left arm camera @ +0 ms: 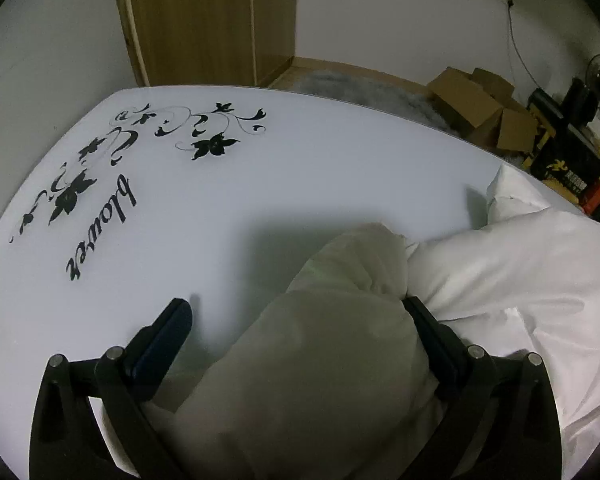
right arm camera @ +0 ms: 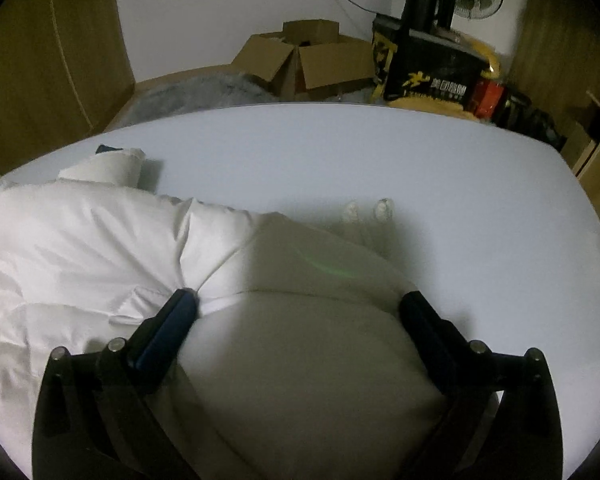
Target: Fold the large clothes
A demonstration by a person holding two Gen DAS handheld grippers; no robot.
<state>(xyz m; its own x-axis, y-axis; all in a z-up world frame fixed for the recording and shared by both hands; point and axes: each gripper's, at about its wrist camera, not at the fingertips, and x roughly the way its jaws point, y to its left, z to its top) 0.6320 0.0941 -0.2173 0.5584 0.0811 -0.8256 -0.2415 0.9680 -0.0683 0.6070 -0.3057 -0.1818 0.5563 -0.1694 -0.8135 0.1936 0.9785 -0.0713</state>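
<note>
Both grippers, left (left arm camera: 300, 308) and right (right arm camera: 300, 300), sit spread wide around the puffy white jacket (right arm camera: 80, 240) on the table (right arm camera: 460, 180), not pinching.

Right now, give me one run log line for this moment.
stage: folding | left gripper: open over white puffy jacket | right gripper: open over it | surface: white table

Both views are dim and slightly soft, with heavy fisheye bending and black vignetting in the corners. Light falls from above and behind, so each gripper casts a broad grey shadow across the jacket (left arm camera: 500, 272) and onto the white table (left arm camera: 300, 168). A faint green flare arcs over the shadowed cloth. Background boxes (right arm camera: 300, 60) look grainy and murky.
</note>
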